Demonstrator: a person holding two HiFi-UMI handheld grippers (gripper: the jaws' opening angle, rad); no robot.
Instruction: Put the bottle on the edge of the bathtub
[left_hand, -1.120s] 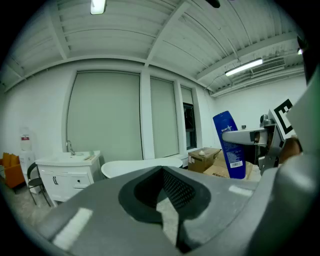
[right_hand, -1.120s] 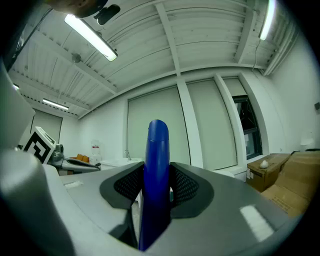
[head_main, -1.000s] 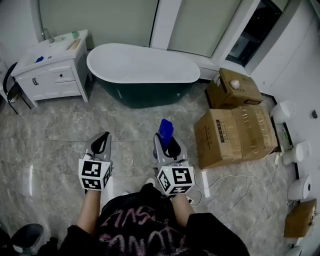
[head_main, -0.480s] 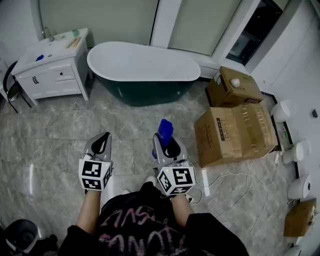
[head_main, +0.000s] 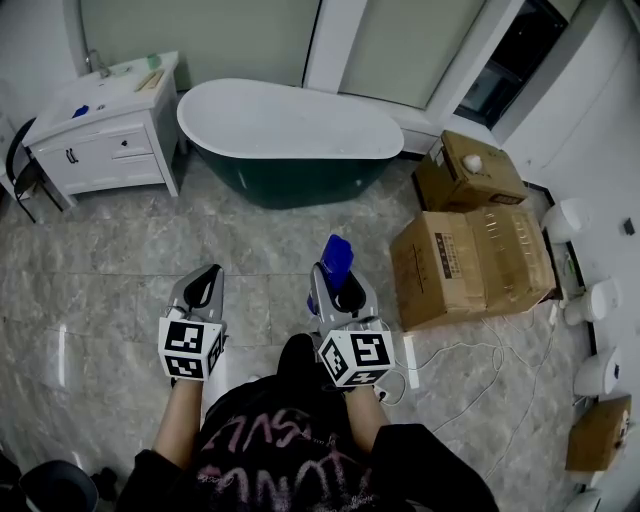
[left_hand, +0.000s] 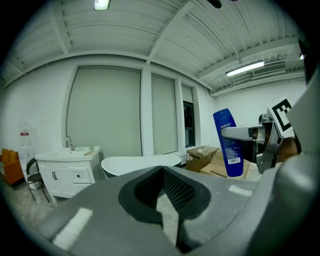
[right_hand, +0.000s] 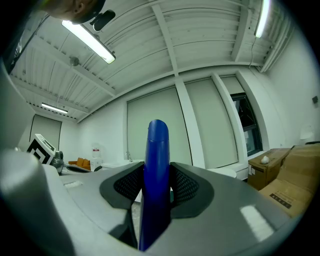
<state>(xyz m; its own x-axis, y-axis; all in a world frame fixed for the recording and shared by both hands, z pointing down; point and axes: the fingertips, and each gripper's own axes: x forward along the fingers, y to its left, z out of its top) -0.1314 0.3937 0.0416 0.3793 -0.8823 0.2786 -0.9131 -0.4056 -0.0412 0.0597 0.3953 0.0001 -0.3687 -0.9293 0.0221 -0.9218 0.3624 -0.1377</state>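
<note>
Bottle: a tall, slim bottle (head_main: 336, 258) of deep blue plastic, smooth and glossy, with a rounded top. In the left gripper view one face carries a pale printed label with a barcode (left_hand: 226, 142).
Bottle axis: its long axis is close to upright, rounded top up and base down. In the head view the top leans slightly toward the bathtub.
Bottle place: held in the air above the floor on the near side of the bathtub (head_main: 290, 120), well apart from its rim and not resting on it.
Right gripper: the right gripper (head_main: 338, 288) is grasping the bottle. Its grey fingers (right_hand: 186, 187), lined with black ridged pads, press on both sides of the bottle's lower body.
Left gripper: the left gripper (head_main: 204, 288) has its fingers clenched together with nothing between them. It is also well apart from the bathtub, on the same near side.
Bathtub: oval and freestanding, with a glossy white inside and rim and a dark green outer wall.
Floor: polished grey tiles (head_main: 110, 270) with marble veining, running up to the bathtub's base.
Beside the bathtub: a white counter (head_main: 100, 140) with drawers stands just beside its left end. Brown cardboard boxes (head_main: 470, 265) sit near its right end.
</note>
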